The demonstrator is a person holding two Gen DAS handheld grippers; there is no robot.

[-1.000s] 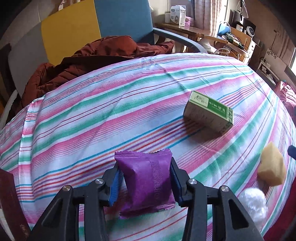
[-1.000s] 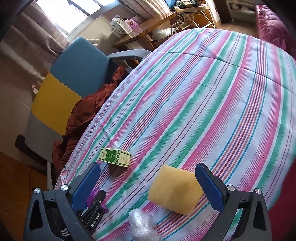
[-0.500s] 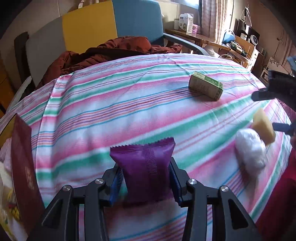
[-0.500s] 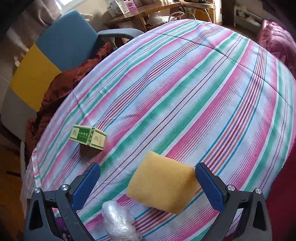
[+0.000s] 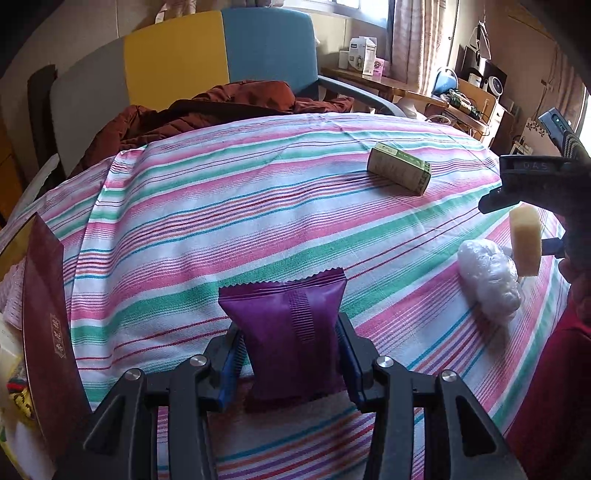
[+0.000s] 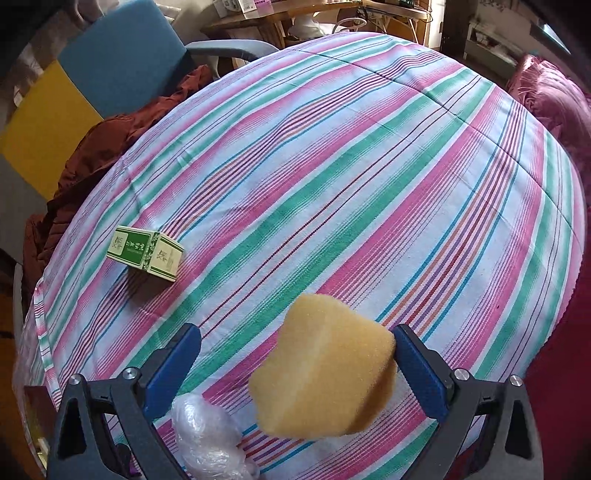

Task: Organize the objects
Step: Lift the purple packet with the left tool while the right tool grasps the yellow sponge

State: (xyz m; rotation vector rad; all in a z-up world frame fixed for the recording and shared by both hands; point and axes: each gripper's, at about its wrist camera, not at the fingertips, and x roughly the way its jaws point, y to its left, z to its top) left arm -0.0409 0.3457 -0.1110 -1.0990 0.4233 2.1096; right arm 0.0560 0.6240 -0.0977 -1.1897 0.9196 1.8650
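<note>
Daylight is admitted from the window (image 5: 364, 9) at the top of the left wrist view; the room is moderately bright, warm-toned. The striped cloth (image 6: 332, 166) is evenly lit in the right wrist view, mild washout noted on its pale stripes. A soft shadow is cast on the cloth beside the green box (image 6: 146, 251); a soft one under the purple packet (image 5: 291, 332). Strong fisheye distortion is seen in both views: the flat surface is bulged into a dome, corners are vignetted to black. Focus is held across the centre; the sponge (image 6: 325, 365) is slightly softened, edges are smeared. Glare is limited to the crumpled plastic (image 5: 487, 271)
</note>
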